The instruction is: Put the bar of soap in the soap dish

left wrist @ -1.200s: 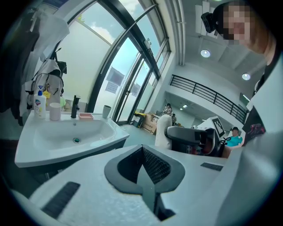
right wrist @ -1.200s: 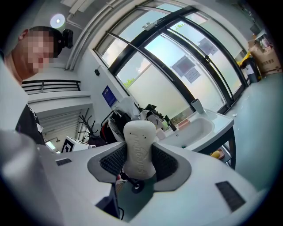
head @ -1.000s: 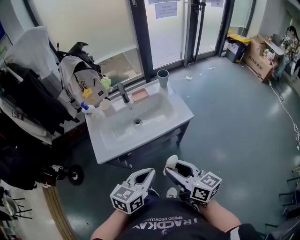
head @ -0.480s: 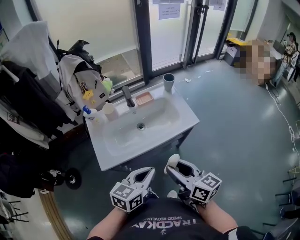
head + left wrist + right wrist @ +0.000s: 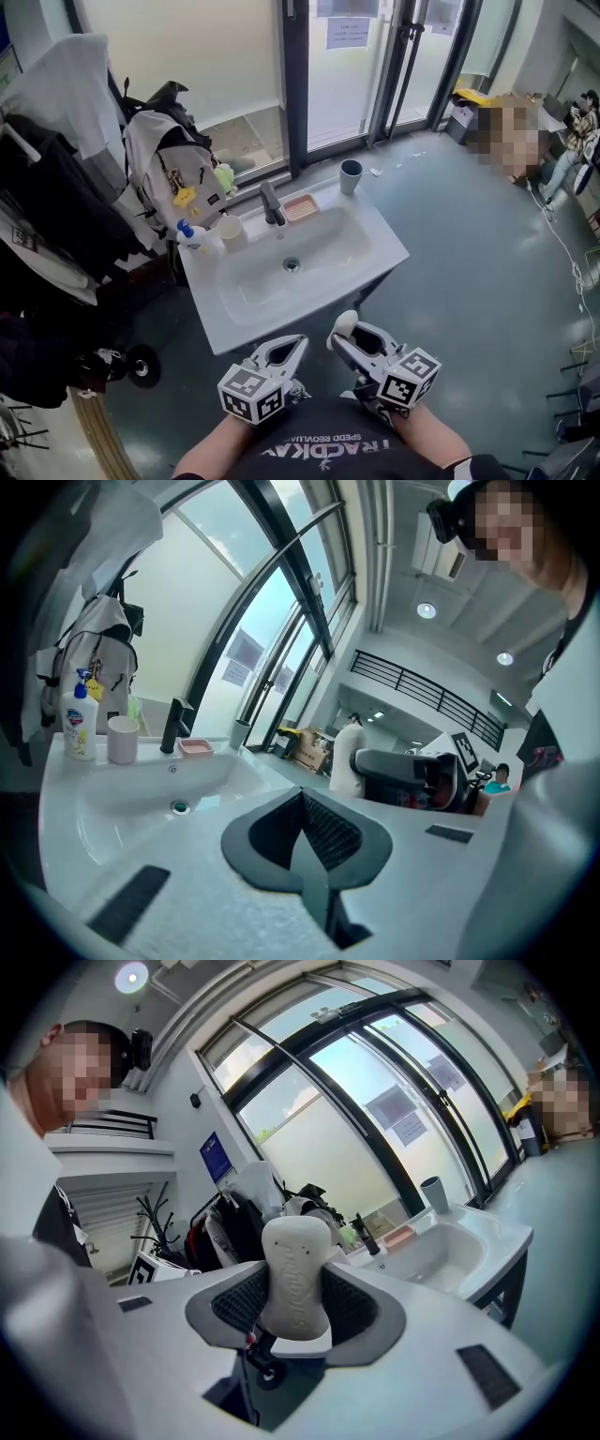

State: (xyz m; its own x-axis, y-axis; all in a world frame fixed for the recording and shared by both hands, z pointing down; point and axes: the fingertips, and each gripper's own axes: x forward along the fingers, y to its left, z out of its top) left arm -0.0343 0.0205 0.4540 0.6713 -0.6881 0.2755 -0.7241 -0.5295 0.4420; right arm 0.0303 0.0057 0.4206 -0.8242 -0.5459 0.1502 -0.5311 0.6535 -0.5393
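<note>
A cream bar of soap (image 5: 294,1274) stands upright between the jaws of my right gripper (image 5: 343,336), which is shut on it; in the head view the soap (image 5: 344,324) shows at the gripper's tip. The pink soap dish (image 5: 301,208) lies on the back ledge of the white sink (image 5: 384,246), right of the black tap (image 5: 272,203). The dish (image 5: 196,747) also shows small in the left gripper view and, as a pink soap dish (image 5: 397,1236), in the right gripper view. My left gripper (image 5: 290,350) is shut and empty. Both grippers hang low in front of the sink, well short of it.
A blue-grey cup (image 5: 351,176) stands at the sink's back right corner. A white cup (image 5: 231,232) and a pump bottle (image 5: 190,235) stand at the back left. Bags and coats (image 5: 169,159) hang left of the sink. Grey floor (image 5: 487,272) lies to the right.
The sink has shifted right and slightly down in the head view as the camera moved. Both grippers keep their places near the body, the right one still holding the soap.
</note>
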